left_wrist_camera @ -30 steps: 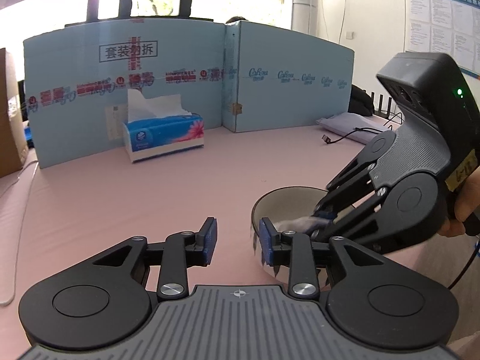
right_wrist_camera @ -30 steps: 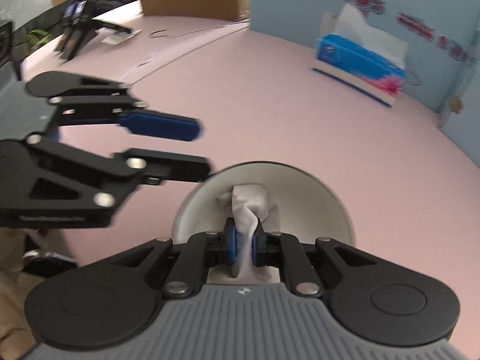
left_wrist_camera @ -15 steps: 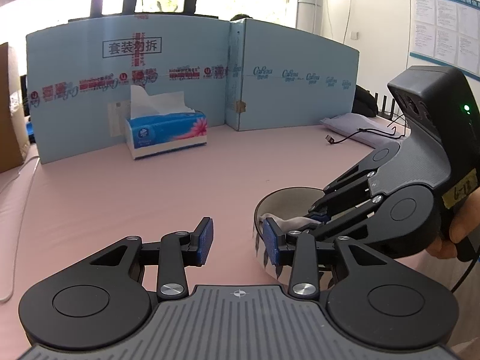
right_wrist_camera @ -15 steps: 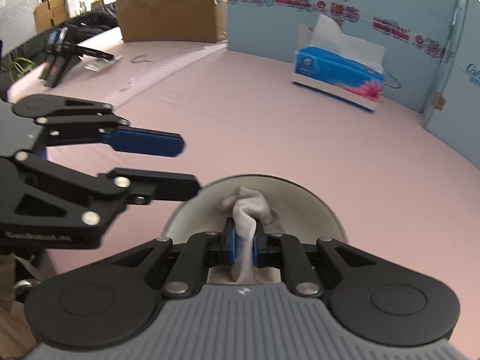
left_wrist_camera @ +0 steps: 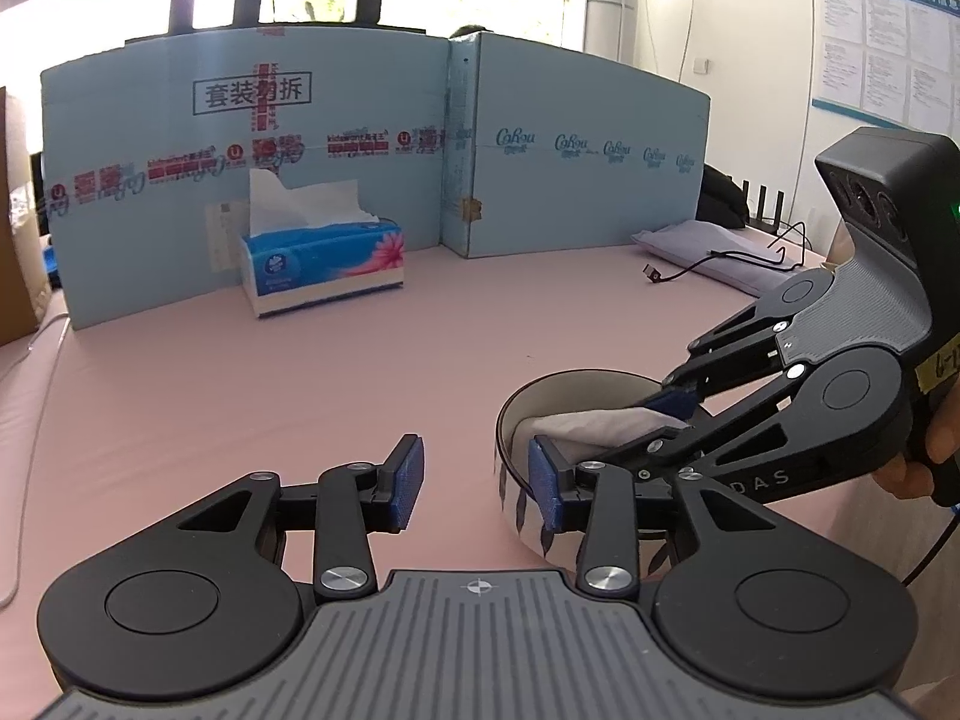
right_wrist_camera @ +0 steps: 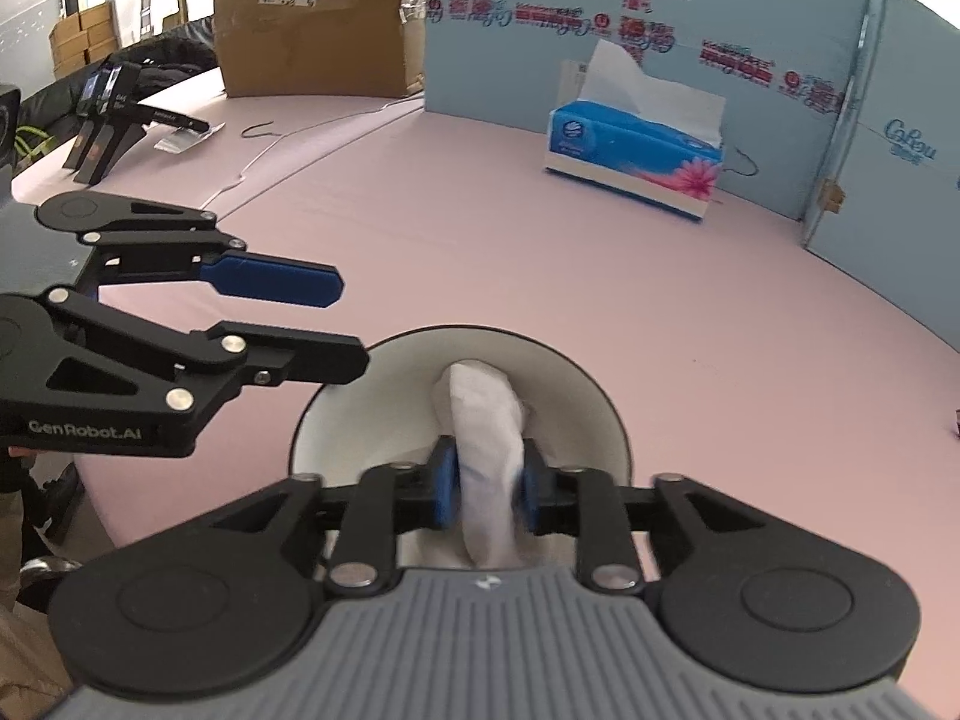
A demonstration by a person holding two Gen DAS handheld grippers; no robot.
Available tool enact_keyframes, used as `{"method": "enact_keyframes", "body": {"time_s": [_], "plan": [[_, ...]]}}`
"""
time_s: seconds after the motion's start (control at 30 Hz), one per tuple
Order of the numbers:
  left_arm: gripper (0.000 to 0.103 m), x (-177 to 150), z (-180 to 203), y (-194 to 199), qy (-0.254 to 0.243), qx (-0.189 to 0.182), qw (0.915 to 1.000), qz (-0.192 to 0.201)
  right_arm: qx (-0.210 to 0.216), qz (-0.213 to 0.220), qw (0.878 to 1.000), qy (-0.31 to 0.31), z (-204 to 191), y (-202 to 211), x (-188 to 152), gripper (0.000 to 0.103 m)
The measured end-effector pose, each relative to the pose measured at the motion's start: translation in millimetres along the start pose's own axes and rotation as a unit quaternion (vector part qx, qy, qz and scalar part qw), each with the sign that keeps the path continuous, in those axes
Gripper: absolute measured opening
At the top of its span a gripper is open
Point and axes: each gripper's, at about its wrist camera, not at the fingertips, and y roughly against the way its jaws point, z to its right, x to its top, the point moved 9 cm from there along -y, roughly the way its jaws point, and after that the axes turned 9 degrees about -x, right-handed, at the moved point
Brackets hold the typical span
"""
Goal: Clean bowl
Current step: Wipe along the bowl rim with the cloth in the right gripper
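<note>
right hand-held gripper (right_wrist_camera: 485, 495) opening, tissue (right_wrist_camera: 483, 420) loosened

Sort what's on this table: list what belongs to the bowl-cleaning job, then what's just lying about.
Part of the job:
- bowl
- wadded tissue inside it, between the opening pads of the right claw
- left claw, beside the rim
- tissue box

Just lying about:
- cardboard box
- black cable
- spare claw tool

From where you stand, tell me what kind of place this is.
Probably an office or lab staged for recording, not a kitchen: a pink-covered table screened by blue foam boards, stacked cardboard boxes, and a wall notice board.
</note>
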Motion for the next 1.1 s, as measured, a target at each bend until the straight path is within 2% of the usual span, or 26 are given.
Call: {"method": "enact_keyframes", "body": {"time_s": [0.1,0.17,0.4,0.6,0.67,0.77,0.87,1.1], "plan": [[0.048,0,0,1,-0.001,0.001,1.0,0.0,0.004,0.001,1.0,-0.006,1,0,0,0.03],[0.049,0,0,1,0.0,0.001,1.0,0.0,0.005,-0.005,1.0,-0.012,2,-2,-1,0.008],[0.05,0,-2,2,0.0,0.002,1.0,0.001,-0.007,-0.005,0.999,-0.039,12,-7,0,0.008],[0.051,0,-3,3,0.001,0.005,1.0,0.001,0.004,-0.002,0.999,-0.035,0,-14,6,0.009],[0.051,0,-4,4,0.002,0.007,1.0,0.001,0.023,-0.005,0.999,-0.038,-4,-15,7,0.009],[0.051,0,-6,5,0.002,0.01,0.9999,0.002,0.023,-0.001,0.999,-0.023,-12,-15,8,0.009],[0.051,1,-7,6,0.003,0.012,0.9999,0.002,0.044,-0.001,0.999,-0.026,-15,-15,8,0.009],[0.051,1,-11,8,0.004,0.019,0.9998,0.002,0.11,-0.015,0.992,-0.058,-14,-13,6,0.009]]}}
